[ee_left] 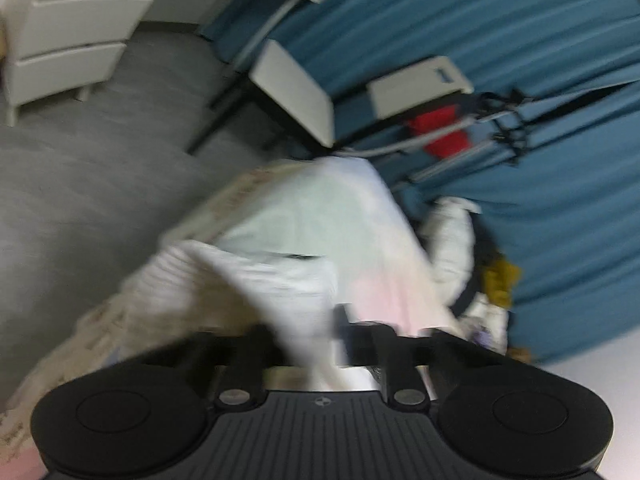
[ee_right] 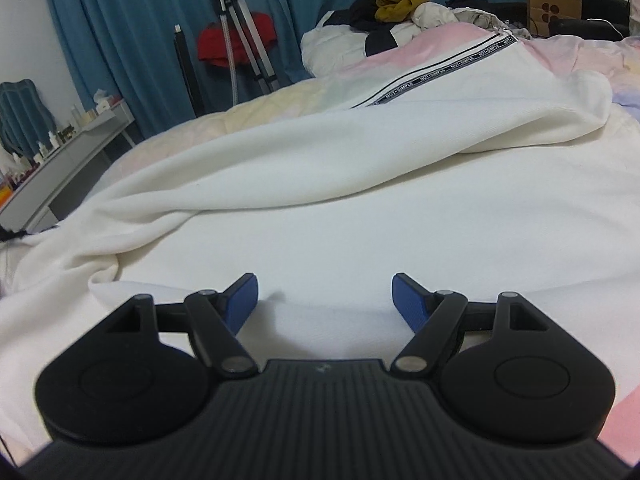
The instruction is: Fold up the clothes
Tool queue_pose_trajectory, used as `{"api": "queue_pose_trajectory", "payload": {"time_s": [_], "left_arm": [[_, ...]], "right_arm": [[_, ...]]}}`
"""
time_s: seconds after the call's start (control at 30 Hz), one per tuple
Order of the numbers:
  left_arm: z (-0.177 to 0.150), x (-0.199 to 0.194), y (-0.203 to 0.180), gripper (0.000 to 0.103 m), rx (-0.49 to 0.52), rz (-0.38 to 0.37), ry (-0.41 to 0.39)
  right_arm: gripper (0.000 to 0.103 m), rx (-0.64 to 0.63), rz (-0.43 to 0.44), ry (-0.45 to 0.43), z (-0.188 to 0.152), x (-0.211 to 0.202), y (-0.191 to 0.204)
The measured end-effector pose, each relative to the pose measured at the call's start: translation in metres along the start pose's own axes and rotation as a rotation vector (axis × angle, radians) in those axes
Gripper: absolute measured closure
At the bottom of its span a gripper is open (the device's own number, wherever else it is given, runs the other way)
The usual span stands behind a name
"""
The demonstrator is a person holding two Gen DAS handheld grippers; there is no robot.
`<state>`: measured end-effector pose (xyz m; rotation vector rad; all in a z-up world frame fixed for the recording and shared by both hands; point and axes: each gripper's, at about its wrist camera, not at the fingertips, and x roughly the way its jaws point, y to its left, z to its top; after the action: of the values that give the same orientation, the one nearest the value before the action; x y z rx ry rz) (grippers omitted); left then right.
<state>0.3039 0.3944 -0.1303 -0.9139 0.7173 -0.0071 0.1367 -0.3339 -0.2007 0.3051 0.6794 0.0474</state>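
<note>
A large white garment (ee_right: pixel 320 184) with a black lettered trim band (ee_right: pixel 436 70) lies spread over a pastel bed cover (ee_right: pixel 440 46). My right gripper (ee_right: pixel 324 300) hovers low over its near part, open, its blue pads (ee_right: pixel 408 304) wide apart with only flat cloth between them. In the blurred left wrist view, my left gripper (ee_left: pixel 316 344) is shut on a fold of the white garment (ee_left: pixel 272 280), which it lifts above the bed so that the cloth drapes down from the jaws. The left fingertips are hidden by the fabric.
A heap of clothes, white, dark and mustard (ee_right: pixel 400 0), sits at the far end of the bed. Blue curtains (ee_right: pixel 132 28), a tripod (ee_right: pixel 240 36) and a red item (ee_right: pixel 236 40) stand behind. A grey desk with small bottles (ee_right: pixel 72 148) is at the left. A paper bag (ee_right: pixel 552 4) stands far right.
</note>
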Motion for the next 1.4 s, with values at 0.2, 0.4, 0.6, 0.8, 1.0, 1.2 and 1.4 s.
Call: {"api": "queue_pose_trajectory", "payload": {"time_s": [0.2,0.4,0.6,0.8,1.0,1.2,1.4], "left_arm": [[0.021,0.008,-0.05,0.095,0.11,0.098,-0.088],[0.041,0.016,-0.101,0.095,0.222,0.194,-0.177],[0.027,0.044,-0.079,0.08,0.189,0.227,-0.126],[0.014,-0.008,-0.087,0.02,0.237,0.262,-0.139],[-0.028,-0.104,-0.1,0.007,0.267,0.222,-0.186],[-0.106,-0.174,-0.093,0.007,0.22,0.276,-0.063],[-0.182,-0.215,-0.074,0.007,0.066,0.296,0.087]], "right_arm": [[0.027,-0.002,-0.009,-0.005,0.0,0.0,0.0],[0.027,0.023,-0.01,-0.016,0.001,0.003,-0.006],[0.027,0.017,-0.006,-0.023,0.001,0.008,-0.006],[0.027,0.042,0.016,-0.035,0.006,0.006,-0.008],[0.027,0.04,0.025,-0.071,0.009,-0.013,-0.004],[0.027,0.034,0.046,-0.138,0.017,-0.045,0.0],[0.027,0.034,0.041,-0.187,0.023,-0.069,-0.002]]}}
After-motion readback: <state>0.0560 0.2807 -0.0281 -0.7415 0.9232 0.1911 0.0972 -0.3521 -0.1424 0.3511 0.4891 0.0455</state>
